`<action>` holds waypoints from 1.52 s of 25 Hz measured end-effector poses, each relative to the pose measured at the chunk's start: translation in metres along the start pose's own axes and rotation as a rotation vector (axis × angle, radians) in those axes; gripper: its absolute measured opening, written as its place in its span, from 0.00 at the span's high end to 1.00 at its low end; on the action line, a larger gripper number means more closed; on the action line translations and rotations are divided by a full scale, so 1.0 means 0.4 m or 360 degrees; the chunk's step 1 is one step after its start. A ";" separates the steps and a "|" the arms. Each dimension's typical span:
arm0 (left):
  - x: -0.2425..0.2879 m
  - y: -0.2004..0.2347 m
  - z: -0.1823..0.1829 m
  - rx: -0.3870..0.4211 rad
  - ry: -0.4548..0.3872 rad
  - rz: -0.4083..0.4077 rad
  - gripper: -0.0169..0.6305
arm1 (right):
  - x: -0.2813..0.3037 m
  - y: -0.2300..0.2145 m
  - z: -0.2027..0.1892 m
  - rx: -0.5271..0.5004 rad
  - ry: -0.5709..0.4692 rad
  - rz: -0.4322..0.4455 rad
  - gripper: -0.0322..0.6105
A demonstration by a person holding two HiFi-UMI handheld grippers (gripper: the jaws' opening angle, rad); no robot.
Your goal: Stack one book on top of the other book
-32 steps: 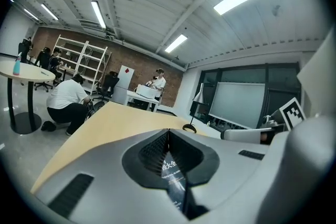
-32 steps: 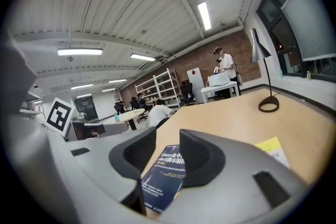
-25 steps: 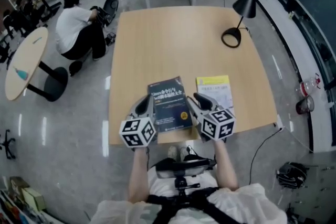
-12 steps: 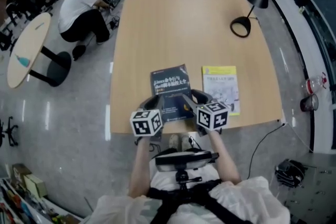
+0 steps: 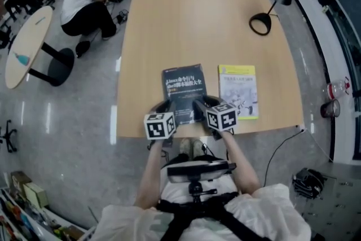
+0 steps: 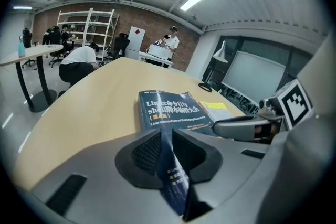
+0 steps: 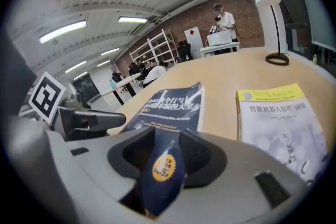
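Note:
A dark blue book [image 5: 184, 87] lies lengthwise at the near edge of the wooden table [image 5: 192, 25], left of a yellow-topped white book [image 5: 238, 90] that lies flat. My left gripper [image 5: 163, 108] is shut on the blue book's near left corner, and its cover stands pinched between the jaws [image 6: 164, 152]. My right gripper [image 5: 200, 104] holds the near right corner. Its jaws [image 7: 167, 157] are closing, and the curled cover with a gold sticker is squeezed between them. The yellow book [image 7: 275, 118] lies just to the right, apart from both grippers.
A black desk lamp [image 5: 260, 24] stands at the table's far right corner. A person [image 5: 84, 3] crouches on the floor beyond the left side, near a round table [image 5: 25, 45]. The table's near edge runs directly under both grippers.
Both grippers have come down together with the blue book, whose far end now rests low on the table near its front edge.

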State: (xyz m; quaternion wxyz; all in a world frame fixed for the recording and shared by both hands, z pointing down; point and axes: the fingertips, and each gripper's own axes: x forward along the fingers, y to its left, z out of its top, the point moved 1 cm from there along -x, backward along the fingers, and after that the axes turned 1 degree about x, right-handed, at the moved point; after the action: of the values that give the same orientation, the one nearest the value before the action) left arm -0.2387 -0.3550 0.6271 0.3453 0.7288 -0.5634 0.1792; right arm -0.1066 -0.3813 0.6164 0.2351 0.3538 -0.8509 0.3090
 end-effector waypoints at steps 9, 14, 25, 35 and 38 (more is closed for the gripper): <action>0.009 0.026 -0.014 0.0045 0.0002 0.0092 0.89 | 0.017 0.002 -0.025 -0.0310 0.0049 -0.0206 0.71; 0.009 0.022 -0.022 0.0143 0.0021 0.0142 0.89 | 0.014 -0.003 -0.025 -0.0307 0.0042 -0.0231 0.73; 0.007 0.022 -0.030 0.0231 0.0001 0.0212 0.89 | 0.005 0.009 -0.067 -0.0254 0.0035 -0.0222 0.73; -0.099 -0.016 -0.120 0.0222 0.0003 0.0267 0.89 | -0.093 0.087 -0.163 -0.0276 0.0019 -0.0148 0.73; -0.120 -0.028 -0.153 0.0216 0.0005 0.0258 0.89 | -0.120 0.113 -0.205 -0.0268 0.0009 -0.0117 0.73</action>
State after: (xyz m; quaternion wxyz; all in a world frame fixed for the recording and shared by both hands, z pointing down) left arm -0.2347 -0.2770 0.6351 0.2804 0.7023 -0.6065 0.2456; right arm -0.0949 -0.2773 0.6275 0.2776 0.3629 -0.8597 0.2285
